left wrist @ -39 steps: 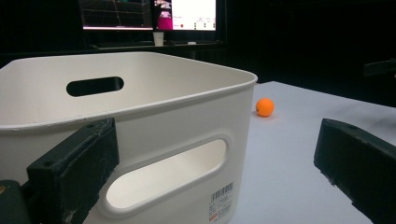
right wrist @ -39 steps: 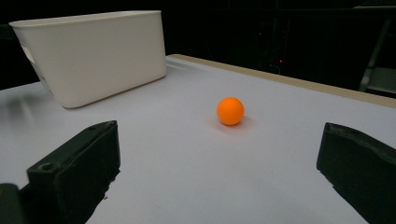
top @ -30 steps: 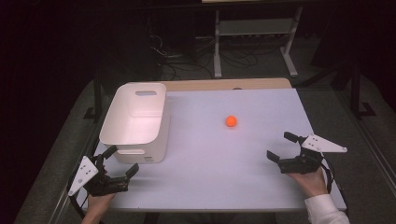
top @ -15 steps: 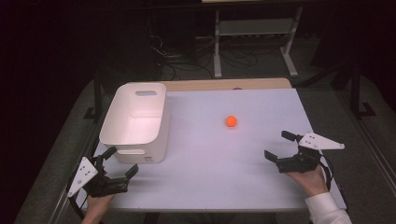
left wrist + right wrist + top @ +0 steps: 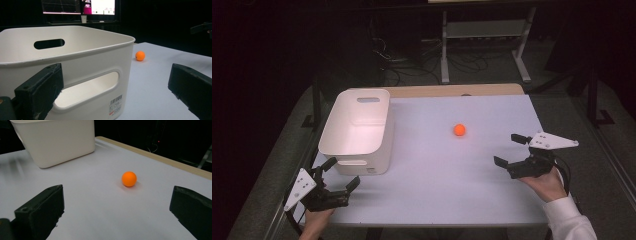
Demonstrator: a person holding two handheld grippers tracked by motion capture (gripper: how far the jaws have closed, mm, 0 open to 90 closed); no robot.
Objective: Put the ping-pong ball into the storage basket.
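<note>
A small orange ball [image 5: 459, 130] lies on the white table, right of centre; it shows ahead between the jaws in the right gripper view [image 5: 129, 179] and far off in the left gripper view [image 5: 140, 56]. A white bin [image 5: 357, 127] with handle slots stands at the left, empty. My right gripper [image 5: 511, 153] hovers open near the right edge, pointed at the ball, well short of it. My left gripper [image 5: 341, 174] is open at the front left corner, just in front of the bin's near wall [image 5: 82, 82].
The table [image 5: 437, 190] has a wooden strip [image 5: 452, 91] along its far edge. Beyond it stand a metal shelf frame [image 5: 482, 45] and cables on a dark floor. Monitors [image 5: 80, 6] glow behind the bin in the left gripper view.
My right gripper has edged slightly left toward the ball. The left gripper, the bin and the ball have stayed where they were.
</note>
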